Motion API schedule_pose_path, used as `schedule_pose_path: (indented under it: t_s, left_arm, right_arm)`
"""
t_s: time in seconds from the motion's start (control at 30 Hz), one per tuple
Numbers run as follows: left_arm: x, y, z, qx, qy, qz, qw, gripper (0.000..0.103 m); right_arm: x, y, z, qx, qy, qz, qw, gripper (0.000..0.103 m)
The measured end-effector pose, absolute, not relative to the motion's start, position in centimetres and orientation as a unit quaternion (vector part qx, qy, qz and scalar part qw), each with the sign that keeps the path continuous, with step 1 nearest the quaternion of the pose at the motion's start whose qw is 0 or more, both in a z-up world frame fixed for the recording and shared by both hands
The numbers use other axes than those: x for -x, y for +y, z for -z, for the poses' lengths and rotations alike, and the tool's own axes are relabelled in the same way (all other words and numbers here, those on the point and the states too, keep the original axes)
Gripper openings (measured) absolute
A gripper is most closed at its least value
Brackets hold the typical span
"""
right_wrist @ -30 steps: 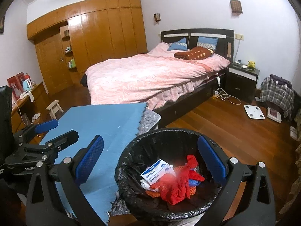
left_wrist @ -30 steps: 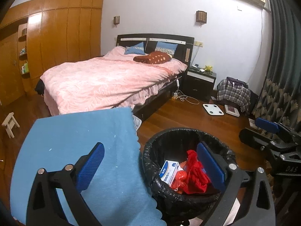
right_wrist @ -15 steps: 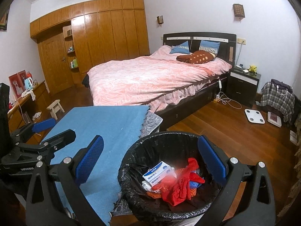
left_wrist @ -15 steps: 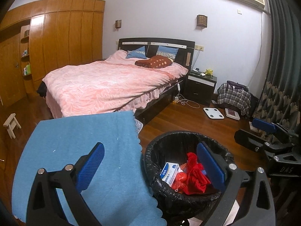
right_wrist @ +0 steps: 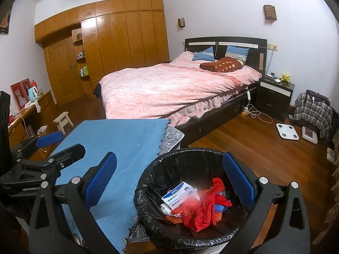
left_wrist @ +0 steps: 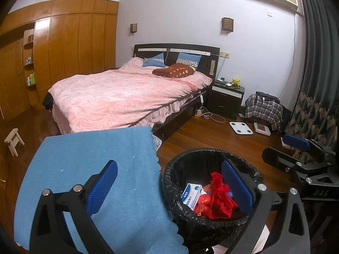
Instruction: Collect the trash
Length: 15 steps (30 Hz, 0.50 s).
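Down by the near end of the bedroom, a black-lined trash bin is seen on the wood floor, right beside a table covered with a blue cloth. Inside the bin, a white and blue box is found lying on top of some red fabric, with a bit of orange and blue stuff tucked underneath that can't really be made out.

Both grippers are held up above all this with nothing in them. The left gripper is spread wide, one blue pad over the cloth and the other over the bin's opening. Same deal with the right gripper: fingers released, one pad over the cloth, the other over the bin's right side. Each gripper can also be spotted from the other's camera, the right one off toward the curtain and the left one at the table's left edge.

Further back, a bed with a pink cover is seen, plus a nightstand, a white scale on the floor and a wooden wardrobe along the wall.
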<state>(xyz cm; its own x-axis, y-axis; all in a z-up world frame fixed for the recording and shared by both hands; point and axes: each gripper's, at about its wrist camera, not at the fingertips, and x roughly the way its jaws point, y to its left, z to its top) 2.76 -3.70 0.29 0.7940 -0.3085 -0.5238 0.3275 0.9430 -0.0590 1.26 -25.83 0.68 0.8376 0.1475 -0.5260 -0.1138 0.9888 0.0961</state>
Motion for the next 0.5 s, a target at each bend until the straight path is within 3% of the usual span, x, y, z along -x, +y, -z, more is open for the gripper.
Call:
schedule_pose_path:
  t_s: [0.5]
  left_arm:
    - [-2.76, -3.79, -0.39, -0.019, 0.274, 0.169, 0.947, 0.097]
  right_arm:
    - [-1.25, -25.81, -0.65, -0.031, 0.277, -0.068, 0.958, 0.097]
